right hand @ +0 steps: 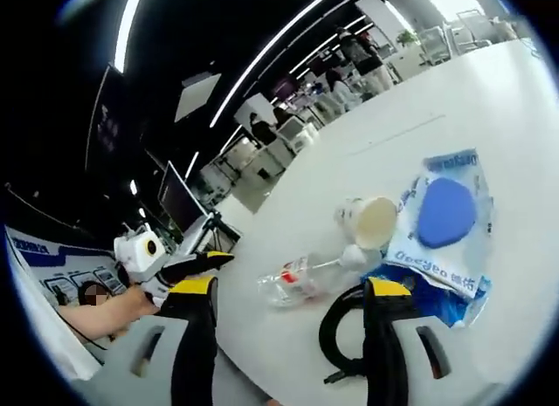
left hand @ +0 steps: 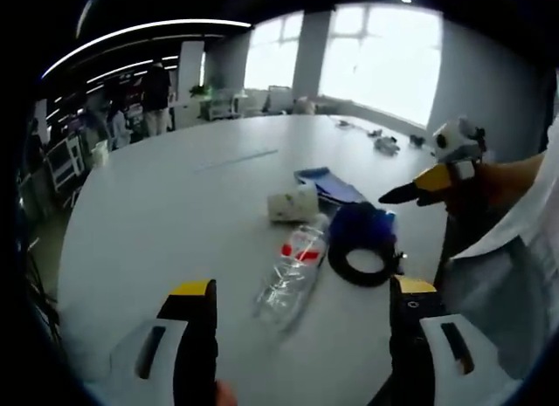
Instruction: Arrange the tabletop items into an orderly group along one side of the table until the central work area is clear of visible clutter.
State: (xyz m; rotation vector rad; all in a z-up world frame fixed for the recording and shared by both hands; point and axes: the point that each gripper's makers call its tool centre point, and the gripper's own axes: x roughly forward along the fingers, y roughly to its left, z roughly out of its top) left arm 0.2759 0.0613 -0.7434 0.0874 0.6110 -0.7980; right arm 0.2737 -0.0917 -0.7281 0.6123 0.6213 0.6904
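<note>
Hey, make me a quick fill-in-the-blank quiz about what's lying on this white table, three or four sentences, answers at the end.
1. The clear plastic bottle lies on its ____ on the white table.
2. The band around the bottle's middle is ____ and white.
3. The left claw is open and holds ____.
4. The black ring-shaped item lies beside the bottle on the side nearer the ____ claw.

Missing words: side; red; nothing; right
</note>
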